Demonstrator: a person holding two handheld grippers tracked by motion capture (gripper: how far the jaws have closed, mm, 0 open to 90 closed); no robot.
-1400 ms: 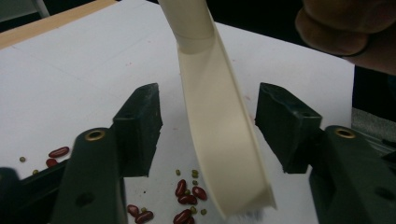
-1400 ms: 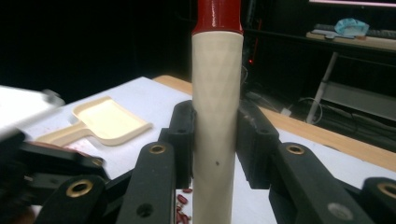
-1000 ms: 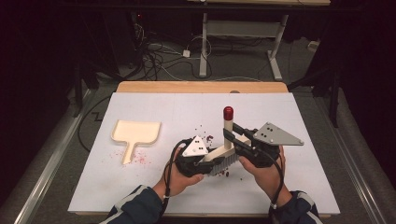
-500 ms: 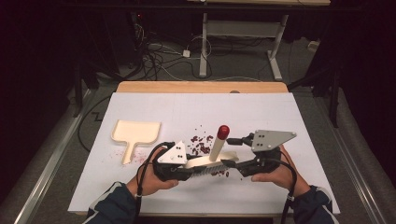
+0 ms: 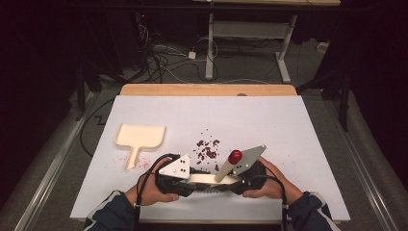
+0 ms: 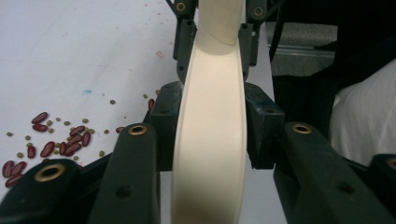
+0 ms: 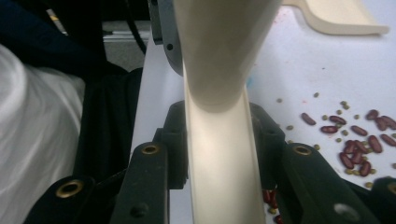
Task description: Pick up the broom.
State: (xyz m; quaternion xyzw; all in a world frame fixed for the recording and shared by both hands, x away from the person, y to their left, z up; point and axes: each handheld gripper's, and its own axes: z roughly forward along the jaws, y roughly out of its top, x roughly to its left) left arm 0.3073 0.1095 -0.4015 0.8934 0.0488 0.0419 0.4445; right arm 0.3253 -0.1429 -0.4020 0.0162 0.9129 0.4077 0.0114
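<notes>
A cream brush with a red-tipped handle lies crosswise near the table's front edge, bristles down. My left gripper is shut on its left end and my right gripper on its right end. In the left gripper view the brush's cream back runs between the gripper's black jaws. The right gripper view shows the same back clamped by that gripper. Red beans and small green seeds lie scattered just beyond the brush.
A cream dustpan lies at the left of the white sheet, handle toward me, with pink specks around it; its edge shows in the right gripper view. A wooden board borders the far side. Cables and desk legs lie beyond.
Both hands have drawn the brush toward the front edge and a little left, away from the bean pile. The red-tipped handle now leans right.
</notes>
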